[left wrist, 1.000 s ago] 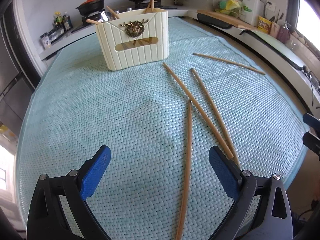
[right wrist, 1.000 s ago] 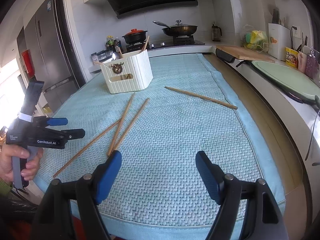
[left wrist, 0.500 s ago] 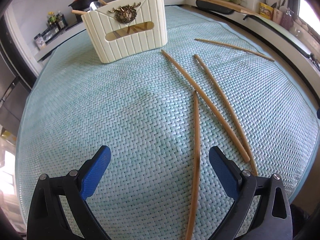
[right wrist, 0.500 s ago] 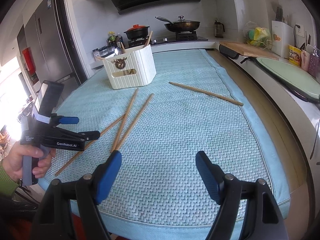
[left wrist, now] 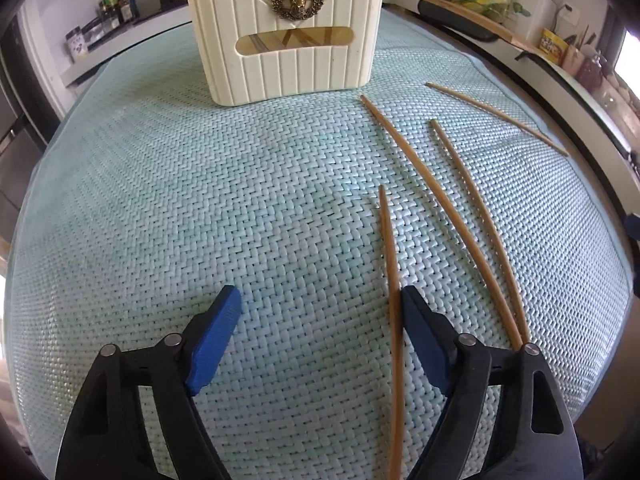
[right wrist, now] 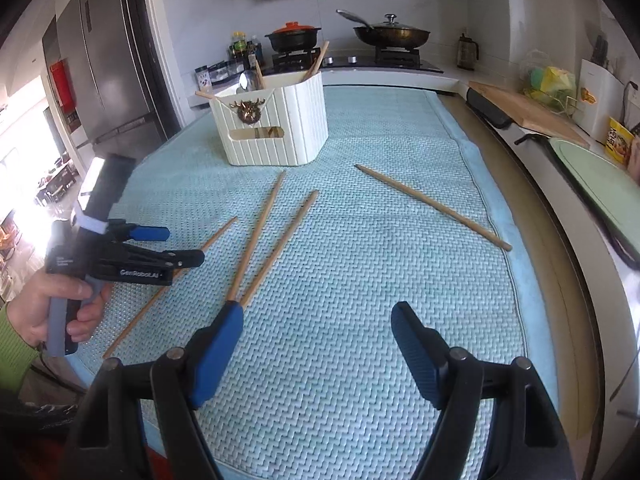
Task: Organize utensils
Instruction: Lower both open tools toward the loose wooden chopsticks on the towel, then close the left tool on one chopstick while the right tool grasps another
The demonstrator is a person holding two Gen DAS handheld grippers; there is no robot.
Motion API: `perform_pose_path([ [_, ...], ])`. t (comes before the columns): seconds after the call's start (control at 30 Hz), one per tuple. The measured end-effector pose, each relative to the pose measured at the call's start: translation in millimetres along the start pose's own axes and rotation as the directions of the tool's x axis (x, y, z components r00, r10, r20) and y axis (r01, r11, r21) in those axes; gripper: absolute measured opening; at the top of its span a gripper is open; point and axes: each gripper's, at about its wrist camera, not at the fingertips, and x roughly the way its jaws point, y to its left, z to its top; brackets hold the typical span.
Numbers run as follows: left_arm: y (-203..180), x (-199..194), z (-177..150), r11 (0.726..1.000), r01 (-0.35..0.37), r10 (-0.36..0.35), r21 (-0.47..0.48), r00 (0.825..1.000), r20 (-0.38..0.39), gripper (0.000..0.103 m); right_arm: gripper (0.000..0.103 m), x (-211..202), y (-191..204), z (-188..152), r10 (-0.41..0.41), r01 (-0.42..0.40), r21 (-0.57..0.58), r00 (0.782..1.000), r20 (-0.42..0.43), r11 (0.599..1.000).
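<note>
Several wooden chopsticks lie loose on a teal woven mat [left wrist: 200,208]. The nearest chopstick [left wrist: 390,272] runs between my left gripper's fingers, close to the right finger [left wrist: 420,332]. My left gripper [left wrist: 320,308] is open, low over the mat; the right wrist view shows it [right wrist: 180,246] above that chopstick [right wrist: 160,296]. Two more chopsticks [left wrist: 436,208] [left wrist: 476,216] lie to the right, a fourth [left wrist: 496,118] farther off. A cream utensil holder [left wrist: 288,36] with a deer emblem stands at the back, holding chopsticks and a spoon. My right gripper [right wrist: 316,324] is open and empty.
A kitchen counter runs along the right with a cutting board [right wrist: 528,112] and a green tray [right wrist: 592,184]. A stove with a wok [right wrist: 392,34] and a red-lidded pot [right wrist: 294,34] is behind the holder. A fridge [right wrist: 112,72] stands at the left.
My left gripper has moved forward and down toward the mat, bringing the nearest chopstick between its fingers. My right gripper has risen slightly and stayed open.
</note>
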Motion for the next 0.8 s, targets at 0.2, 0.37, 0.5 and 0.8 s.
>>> perform_pose_path([
  [0.2,3,-2,4,0.999,0.030,-0.030,0.013,0.999,-0.022,0.060,0.078,67,2,65,0.135,-0.130,0.045,0.982,-0.134,0.990],
  [0.37,14,0,11,1.000,0.027,-0.027,-0.003,0.999,-0.042,0.053,0.068,142,24,113,0.202,-0.189,0.073,0.939,-0.279,0.979],
  [0.5,20,3,17,1.000,0.018,-0.018,-0.001,0.998,-0.058,0.046,0.052,190,38,131,0.129,-0.111,0.071,0.925,-0.358,0.991],
  [0.8,11,15,38,0.998,0.012,-0.004,0.066,0.993,-0.117,0.005,0.007,211,62,138,0.015,0.004,0.050,0.924,-0.381,0.999],
])
